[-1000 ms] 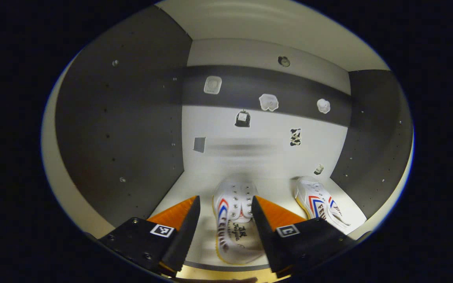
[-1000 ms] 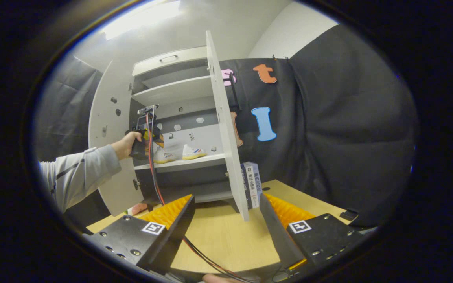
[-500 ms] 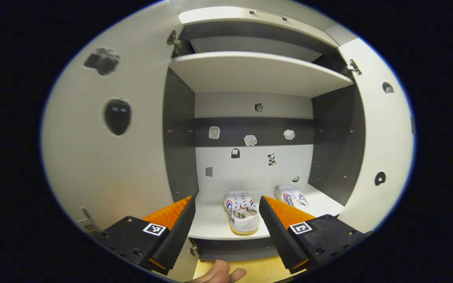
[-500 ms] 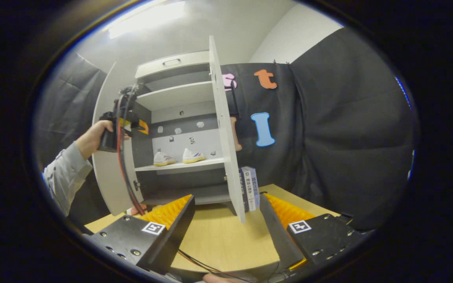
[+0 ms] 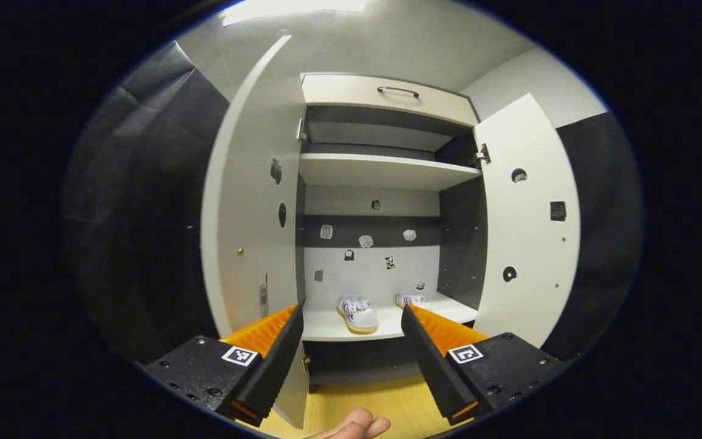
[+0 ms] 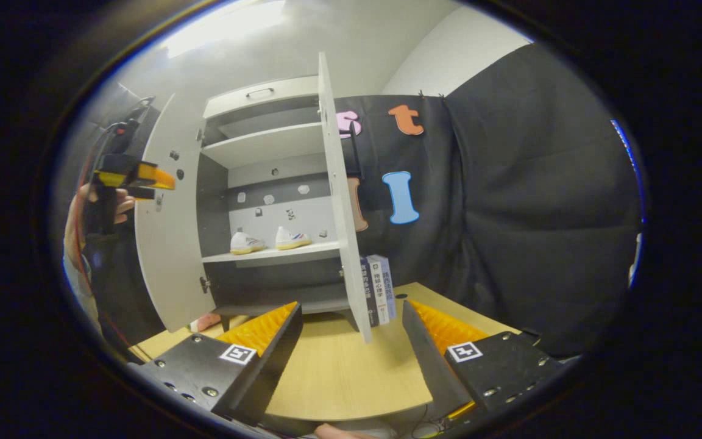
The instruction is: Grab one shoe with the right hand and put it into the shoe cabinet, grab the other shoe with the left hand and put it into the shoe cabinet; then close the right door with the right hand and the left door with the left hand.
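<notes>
Both shoes sit on the lower shelf (image 5: 326, 329) of the shoe cabinet (image 5: 387, 100), side by side and a little apart. In the left gripper view the left shoe (image 5: 358, 313) lies with its heel toward the front edge of the shelf, and the right shoe (image 5: 412, 299) lies farther back, near the dark right inner wall. In the right gripper view the same pair shows from the side, the left shoe (image 6: 245, 243) and the right shoe (image 6: 292, 238), both with pale yellow soles on the white shelf (image 6: 278, 251).

Both doors stand open. The left door (image 5: 253, 195) swings out to the left and the right door (image 5: 524, 225) to the right; in the right gripper view the right door (image 6: 342, 201) is seen nearly edge-on, with a few books (image 6: 378, 289) standing on the table (image 6: 339, 372) just behind it.

The left gripper (image 5: 351, 356) hangs in front of the cabinet, clear of the shelf, its fingers spread wide with nothing between them. In the right gripper view it appears at far left (image 6: 134, 177), held in a hand (image 6: 104, 204) beside the outer face of the left door (image 6: 168, 219).

The right gripper (image 6: 351, 360) hovers over the table, near the front, its fingers also wide apart and empty, pointing toward the open right door.
</notes>
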A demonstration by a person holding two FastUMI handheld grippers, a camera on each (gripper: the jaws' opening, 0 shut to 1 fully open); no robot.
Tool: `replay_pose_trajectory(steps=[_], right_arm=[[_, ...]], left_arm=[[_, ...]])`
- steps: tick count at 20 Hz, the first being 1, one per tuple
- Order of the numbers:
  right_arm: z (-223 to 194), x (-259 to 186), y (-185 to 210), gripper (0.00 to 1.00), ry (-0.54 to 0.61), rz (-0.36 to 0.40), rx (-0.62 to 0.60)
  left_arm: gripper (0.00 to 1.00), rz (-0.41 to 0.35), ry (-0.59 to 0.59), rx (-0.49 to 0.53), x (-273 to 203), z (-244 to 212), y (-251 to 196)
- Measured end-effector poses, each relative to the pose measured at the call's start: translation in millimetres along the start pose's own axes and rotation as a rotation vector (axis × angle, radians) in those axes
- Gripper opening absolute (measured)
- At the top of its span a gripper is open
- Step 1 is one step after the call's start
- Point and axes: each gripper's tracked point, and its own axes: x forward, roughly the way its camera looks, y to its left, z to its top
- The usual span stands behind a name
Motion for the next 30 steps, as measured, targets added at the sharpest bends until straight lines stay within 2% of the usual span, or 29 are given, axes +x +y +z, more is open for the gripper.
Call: replay_pose_trajectory(steps=[1, 4, 7, 10, 12, 15, 19, 21, 25, 30], right_arm=[[2.9, 1.3, -5.9, 0.98, -0.007, -0.016, -0.014], [15.8, 4.1, -22.6, 0.98, -0.029, -0.056, -0.05], [29.7, 13.1, -35.5, 0.98, -0.03, -0.057, -0.059], [46.2, 30.6, -62.7, 0.98, -0.032, -0.077, -0.097], [54.6, 43.8, -79.5, 0.98, -0.021, -0.072, -0.077], [73.2, 72.7, -103.2, 0.98, -0.011, -0.051, -0.065], [122.6, 111.9, -110.8, 0.98, -0.045, 0.034, -0.117], [144.3, 129.7, -117.5, 0.98, -0.05, 0.048, -0.101], [182.8, 165.9, -122.1, 0.98, -0.064, 0.014, -0.094], [201.8, 200.0, -106.1, 0.98, -0.041, -0.018, -0.093]], left_arm=[[1.0, 0.008, 0.002, 0.002, -15.3, -6.8, 4.7], [0.92, 0.008, -0.005, 0.058, -59.6, -25.0, 15.4], [0.96, -0.003, -0.016, 0.047, -92.2, -52.8, 18.8], [0.96, 0.028, -0.032, 0.071, -114.0, -80.5, 35.4], [0.96, 0.001, -0.054, 0.071, -125.0, -89.9, 34.8], [0.96, -0.064, -0.046, 0.03, -135.0, -105.7, 34.2], [0.96, -0.081, -0.055, 0.02, -136.8, -111.3, 44.0], [0.95, -0.089, -0.079, 0.014, -138.5, -108.2, 46.5], [0.95, -0.106, -0.078, -0.012, -134.5, -114.2, 50.3], [0.96, -0.102, -0.043, 0.003, -131.8, -123.5, 55.0]])
